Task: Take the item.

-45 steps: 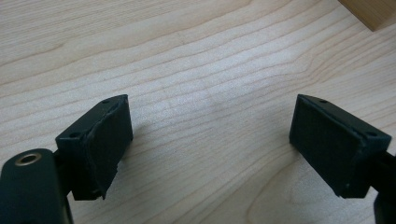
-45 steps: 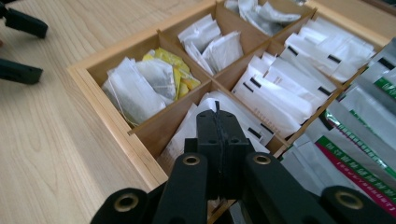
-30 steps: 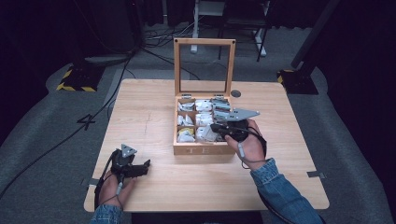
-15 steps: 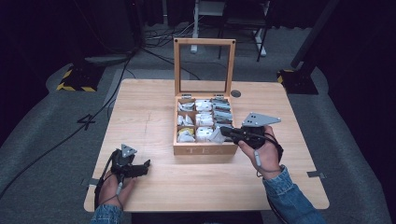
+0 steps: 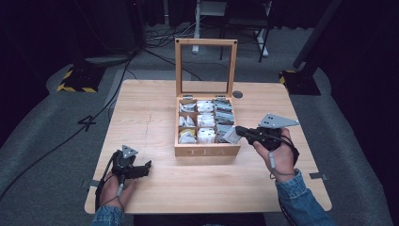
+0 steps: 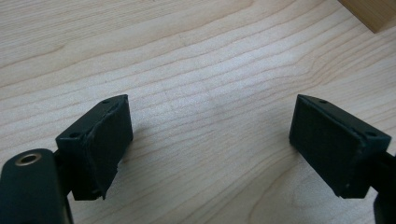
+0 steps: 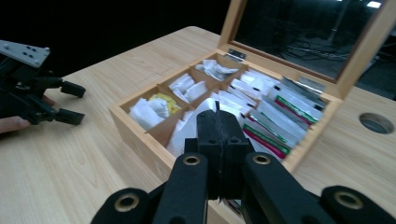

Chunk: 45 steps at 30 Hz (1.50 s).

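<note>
A pale wooden table (image 5: 155, 108) is seen at the centre, its grain running lengthwise, and a round cable hole (image 5: 237, 94) is set into its far edge. Grey carpet (image 5: 42, 141) is spread all round it, with a figure 4 (image 5: 87, 123) marked in black to the left. Black cables (image 5: 155, 40) are trailed across the floor beyond the table. Two yellow-and-black striped bases (image 5: 75, 87) are placed at the far corners, left and right. White furniture legs (image 5: 200, 19) are caught at the top. The surroundings are kept in darkness; the tabletop alone is brightly lit.
</note>
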Each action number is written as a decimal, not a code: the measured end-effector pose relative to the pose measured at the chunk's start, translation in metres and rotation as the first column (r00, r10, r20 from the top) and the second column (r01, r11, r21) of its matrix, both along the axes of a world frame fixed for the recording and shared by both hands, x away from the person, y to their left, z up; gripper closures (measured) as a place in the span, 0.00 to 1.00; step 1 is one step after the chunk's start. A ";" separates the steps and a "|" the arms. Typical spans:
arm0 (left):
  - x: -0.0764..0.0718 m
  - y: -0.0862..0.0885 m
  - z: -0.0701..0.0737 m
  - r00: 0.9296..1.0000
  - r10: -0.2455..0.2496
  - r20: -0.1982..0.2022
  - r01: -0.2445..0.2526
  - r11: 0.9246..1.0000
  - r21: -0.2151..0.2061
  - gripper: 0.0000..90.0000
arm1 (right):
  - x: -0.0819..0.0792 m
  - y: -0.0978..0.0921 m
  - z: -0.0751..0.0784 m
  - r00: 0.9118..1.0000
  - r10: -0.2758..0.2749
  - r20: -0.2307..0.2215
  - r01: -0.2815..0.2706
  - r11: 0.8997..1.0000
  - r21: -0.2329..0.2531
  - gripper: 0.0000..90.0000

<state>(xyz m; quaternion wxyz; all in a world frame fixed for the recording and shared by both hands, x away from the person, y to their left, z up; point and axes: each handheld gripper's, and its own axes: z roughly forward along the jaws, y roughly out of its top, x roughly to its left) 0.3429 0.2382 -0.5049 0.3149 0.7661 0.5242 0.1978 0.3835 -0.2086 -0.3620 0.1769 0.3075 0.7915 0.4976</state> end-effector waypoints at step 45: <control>-0.001 0.000 0.000 1.000 -0.002 -0.001 0.002 1.000 0.002 0.15 | 0.045 -0.088 -0.064 0.940 -0.326 -0.099 0.308 0.938 -0.159 1.00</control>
